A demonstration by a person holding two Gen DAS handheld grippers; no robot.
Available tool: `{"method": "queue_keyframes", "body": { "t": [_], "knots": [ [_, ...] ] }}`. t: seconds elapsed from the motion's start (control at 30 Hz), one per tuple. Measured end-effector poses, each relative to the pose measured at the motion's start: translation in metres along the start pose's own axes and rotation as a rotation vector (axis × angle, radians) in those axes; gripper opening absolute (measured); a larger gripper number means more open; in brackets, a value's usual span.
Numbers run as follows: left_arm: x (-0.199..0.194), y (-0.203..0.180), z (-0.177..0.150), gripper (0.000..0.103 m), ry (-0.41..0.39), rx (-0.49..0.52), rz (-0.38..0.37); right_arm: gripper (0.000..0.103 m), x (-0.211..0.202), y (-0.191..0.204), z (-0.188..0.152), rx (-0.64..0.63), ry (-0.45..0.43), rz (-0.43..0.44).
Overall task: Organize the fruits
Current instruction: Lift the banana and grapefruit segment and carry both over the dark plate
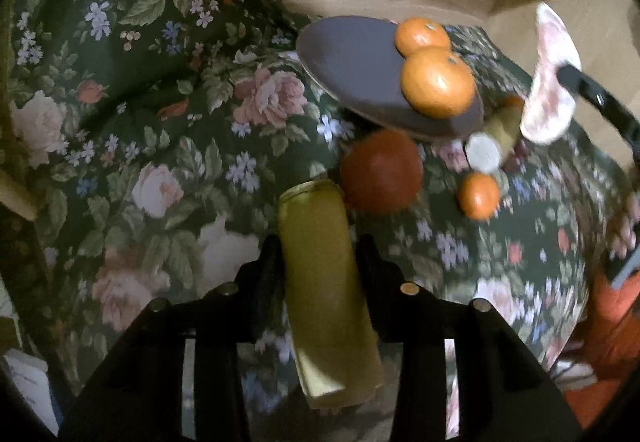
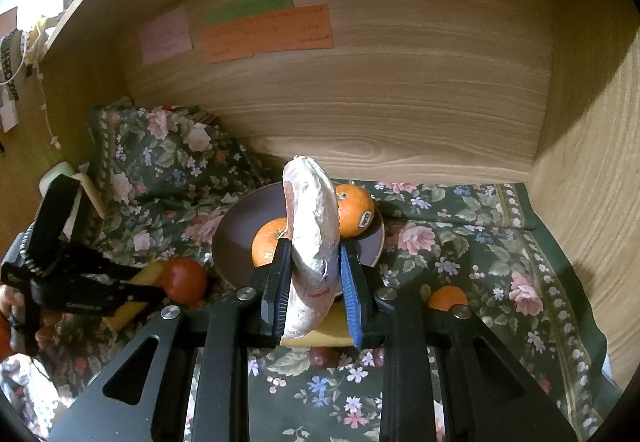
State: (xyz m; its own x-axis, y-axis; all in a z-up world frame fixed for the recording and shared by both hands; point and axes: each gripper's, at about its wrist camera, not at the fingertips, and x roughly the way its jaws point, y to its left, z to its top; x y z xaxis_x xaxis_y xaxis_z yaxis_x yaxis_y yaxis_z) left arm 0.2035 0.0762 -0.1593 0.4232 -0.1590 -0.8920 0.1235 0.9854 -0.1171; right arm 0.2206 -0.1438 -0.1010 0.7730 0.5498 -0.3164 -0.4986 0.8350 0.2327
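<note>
On the floral cloth (image 2: 460,262), inside a wood-grain alcove, a dark brown plate (image 2: 240,230) carries two oranges (image 2: 354,214), one bearing a small sticker. Right gripper (image 2: 314,282): jaws closed on a pale, pinkish-white curved fruit piece (image 2: 312,226), held upright between the blue-edged pads in front of the plate; the left wrist view shows this same piece raised to the right of the plate. Left gripper (image 1: 320,254): jaws closed on a yellow-green elongated fruit (image 1: 324,282), banana-like, lying lengthwise between the fingers, its far end close to a red round fruit (image 1: 382,170) that sits on the cloth just beside the plate's near edge. A smaller orange (image 1: 478,194) lies on the cloth apart from the plate, near a second yellow piece with a pale cut end (image 1: 484,152). Two small dark red fruits (image 2: 320,356), possibly grapes, rest on the cloth beneath the right gripper. Coloured paper notes (image 2: 268,32) — pink, green, orange — are stuck on the back panel; writing is too small to read. Left wrist view is motion-blurred on its right side.
</note>
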Motion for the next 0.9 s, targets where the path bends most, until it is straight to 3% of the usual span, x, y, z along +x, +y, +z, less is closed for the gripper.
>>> {"method": "queue_keyframes", "body": {
  "t": [0.2,0.37,0.57,0.9],
  "knots": [
    [0.010,-0.004,0.000,0.040,0.030,0.011,0.014,0.022,-0.002,-0.002,-0.001,0.004,-0.004,-0.001],
    [0.013,-0.010,0.006,0.037,-0.003,0.028,0.062,0.022,-0.003,-0.004,-0.002,0.022,-0.004,0.001],
    [-0.018,-0.006,0.013,0.036,-0.104,0.007,0.059,0.022,-0.006,-0.009,0.002,0.020,-0.010,-0.016],
    [-0.061,-0.013,0.057,0.036,-0.290,0.027,0.064,0.022,-0.005,-0.013,0.020,0.013,-0.047,-0.025]
  ]
}}
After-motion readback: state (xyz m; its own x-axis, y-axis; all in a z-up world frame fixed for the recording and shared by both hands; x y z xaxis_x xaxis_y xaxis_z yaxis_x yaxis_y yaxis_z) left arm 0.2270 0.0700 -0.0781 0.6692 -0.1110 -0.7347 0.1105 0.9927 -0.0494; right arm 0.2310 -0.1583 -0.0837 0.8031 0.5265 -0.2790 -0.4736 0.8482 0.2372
